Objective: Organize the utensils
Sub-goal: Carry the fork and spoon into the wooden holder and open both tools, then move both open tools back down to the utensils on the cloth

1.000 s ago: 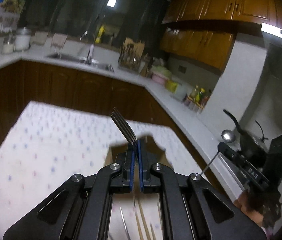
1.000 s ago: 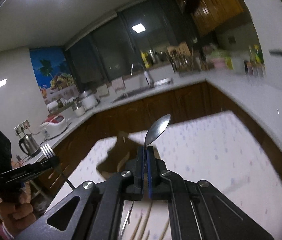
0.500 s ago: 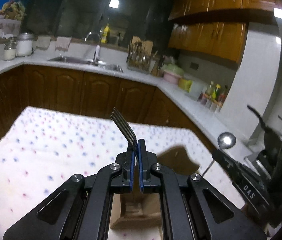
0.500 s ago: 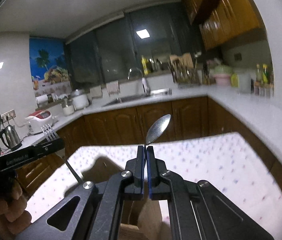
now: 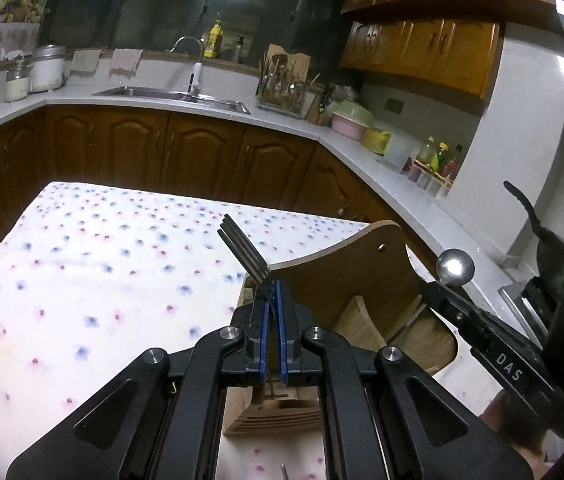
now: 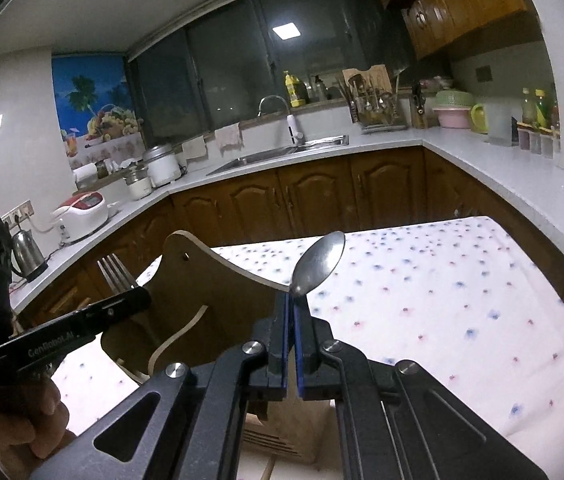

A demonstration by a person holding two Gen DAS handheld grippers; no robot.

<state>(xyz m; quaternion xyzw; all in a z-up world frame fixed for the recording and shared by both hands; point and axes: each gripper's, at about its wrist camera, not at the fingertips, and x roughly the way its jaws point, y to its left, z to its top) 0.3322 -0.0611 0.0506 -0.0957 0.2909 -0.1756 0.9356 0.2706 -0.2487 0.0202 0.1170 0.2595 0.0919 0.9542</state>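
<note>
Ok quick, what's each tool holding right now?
Left tool: closed, holding the fork, tines up.
Right tool: closed, holding the spoon, bowl up.

This is a home kitchen at night. Brown wooden cabinets (image 6: 314,200) run under an L-shaped white counter (image 6: 482,152), with more cupboards (image 5: 422,48) on the wall above. A steel sink (image 5: 169,94) with a tap (image 6: 277,112) sits below dark windows (image 6: 221,72). On the counter stand a rice cooker (image 6: 81,216), a kettle (image 6: 27,254), a utensil rack (image 5: 284,88) and sauce bottles (image 5: 436,160). A table with a flowered cloth (image 5: 101,272) fills the middle.
</note>
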